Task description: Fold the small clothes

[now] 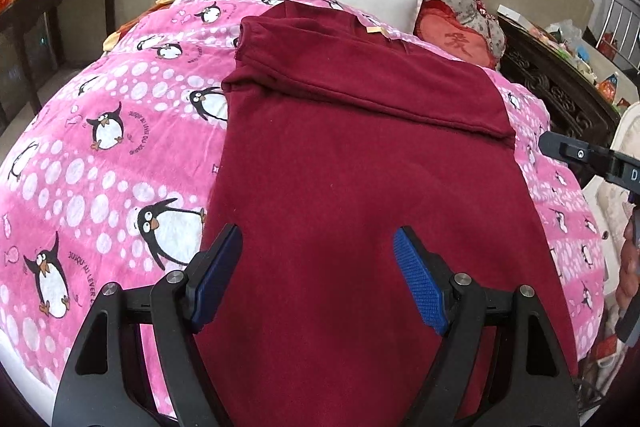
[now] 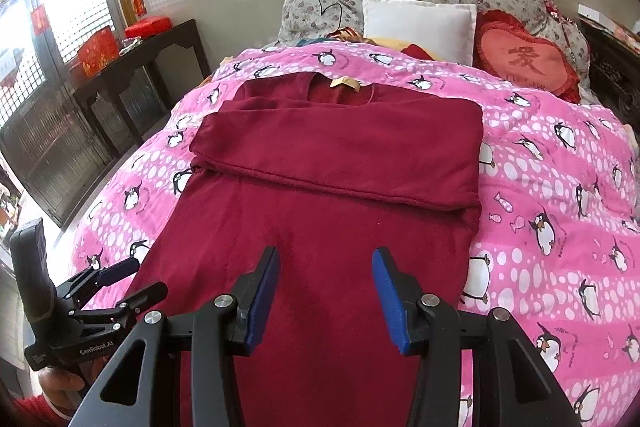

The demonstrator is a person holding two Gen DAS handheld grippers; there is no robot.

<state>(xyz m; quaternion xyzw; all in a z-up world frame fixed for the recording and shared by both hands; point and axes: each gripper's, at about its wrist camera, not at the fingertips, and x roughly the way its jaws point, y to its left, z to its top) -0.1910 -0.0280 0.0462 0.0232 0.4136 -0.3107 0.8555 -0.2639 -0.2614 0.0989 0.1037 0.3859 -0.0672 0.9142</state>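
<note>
Right wrist view: dark red fleece sweater (image 2: pixel 320 211) lies flat on the pink penguin-print blanket (image 2: pixel 552 163), long axis running away, collar toward the white pillow (image 2: pixel 420 27), sleeves folded across its chest. Right gripper (image 2: pixel 325 259) hovers tilted down over the hem, fingers apart, empty. Left gripper (image 1: pixel 318 239) likewise, spread wider.

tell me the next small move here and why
Probably lower both open grippers, left gripper and right gripper, to the near hem of the maroon sweater: its sleeves are already folded across the chest, and neither holds cloth.
</note>
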